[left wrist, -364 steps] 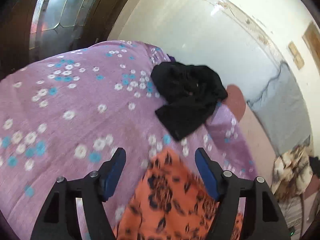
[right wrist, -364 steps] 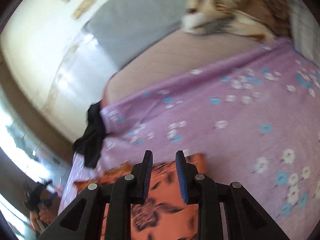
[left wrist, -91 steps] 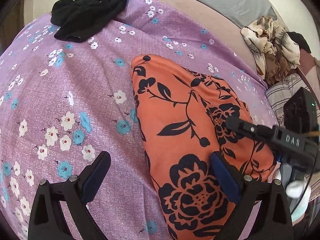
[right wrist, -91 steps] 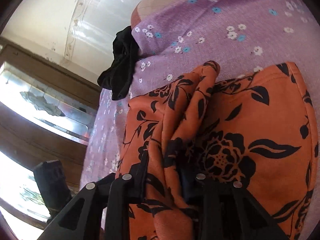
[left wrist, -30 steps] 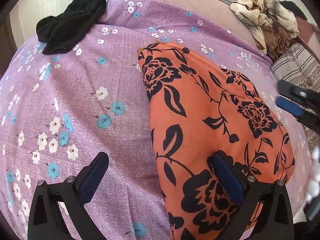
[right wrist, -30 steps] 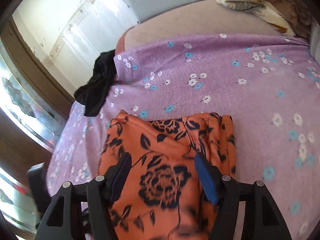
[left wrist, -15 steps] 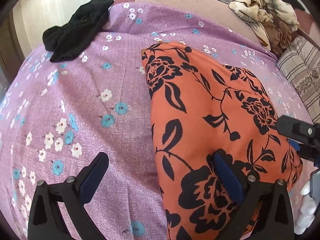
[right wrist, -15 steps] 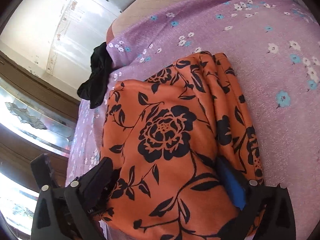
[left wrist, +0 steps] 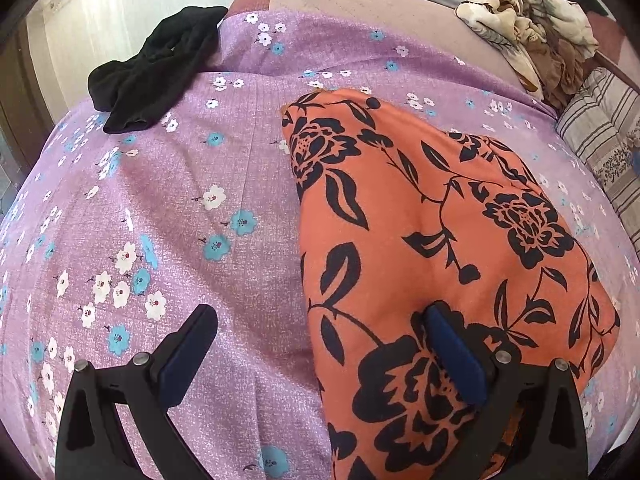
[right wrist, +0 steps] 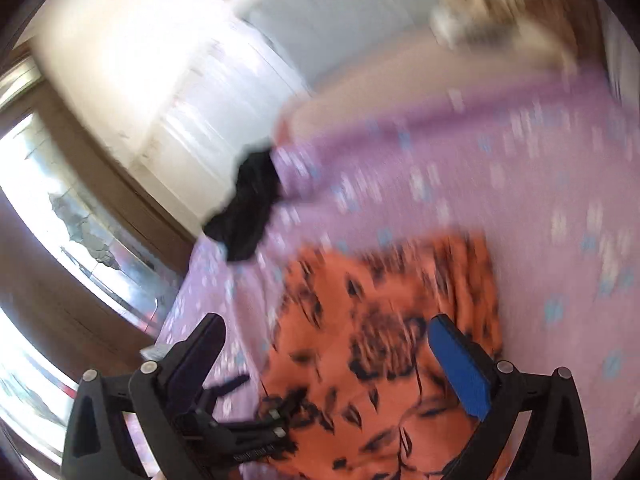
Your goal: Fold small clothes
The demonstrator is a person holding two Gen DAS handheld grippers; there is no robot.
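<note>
Orange cloth printed with black flowers, the folded garment (left wrist: 440, 232) lies flat on the purple flowered bedspread (left wrist: 180, 208), toward its right side in the left wrist view. The left gripper (left wrist: 320, 344) stands wide apart and holds nothing: one blue pad (left wrist: 452, 356) lies over the garment's near end, the other finger (left wrist: 188, 344) over bare bedspread. The left view is sharp and shows the garment's smooth top layer and its rounded far corner. The right wrist view is blurred; there the garment (right wrist: 380, 340) shows bunched pleats along its right edge, and the right gripper (right wrist: 324, 356) is also spread wide and empty above it. That view alone catches the left gripper (right wrist: 244, 412) low in the frame. A crumpled black garment (left wrist: 152, 68) sits well apart at the bedspread's far left edge. A patterned beige heap (left wrist: 528, 24) lies at far right.
</note>
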